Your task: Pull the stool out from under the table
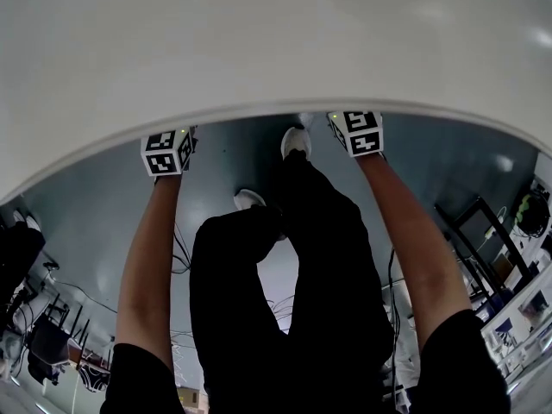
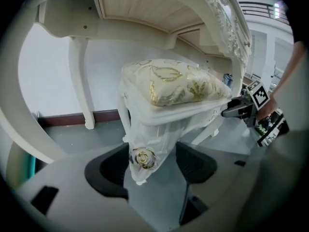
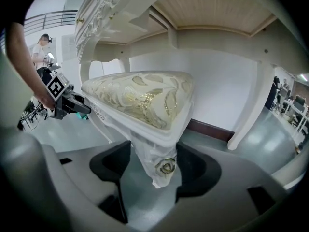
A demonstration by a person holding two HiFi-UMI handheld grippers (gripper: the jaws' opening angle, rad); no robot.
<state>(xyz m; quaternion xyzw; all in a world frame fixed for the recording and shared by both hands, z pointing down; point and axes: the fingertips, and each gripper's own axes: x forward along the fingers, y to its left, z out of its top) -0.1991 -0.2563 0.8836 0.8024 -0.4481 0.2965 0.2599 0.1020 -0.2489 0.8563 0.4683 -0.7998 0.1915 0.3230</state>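
Note:
A white stool [image 2: 166,111] with a cream and gold cushion [image 3: 145,96] stands under the white table [image 1: 259,41]. My left gripper [image 2: 152,151] is open around one plastic-wrapped stool leg [image 2: 145,151] with a gold rose on it; the leg lies by the left pad, clear of the right one. My right gripper [image 3: 153,146] is open around another wrapped leg [image 3: 157,163], which nearly fills the gap. In the head view only the marker cubes [image 1: 168,152] [image 1: 360,133] show at the table's edge. The jaws are hidden beneath it.
Curved table legs [image 2: 82,81] [image 3: 251,105] stand behind the stool, before a white wall with a dark baseboard [image 2: 63,117]. My own legs and shoes [image 1: 295,141] are on the grey floor. Cables and furniture [image 1: 483,231] lie at the sides. A person [image 3: 41,47] stands far off.

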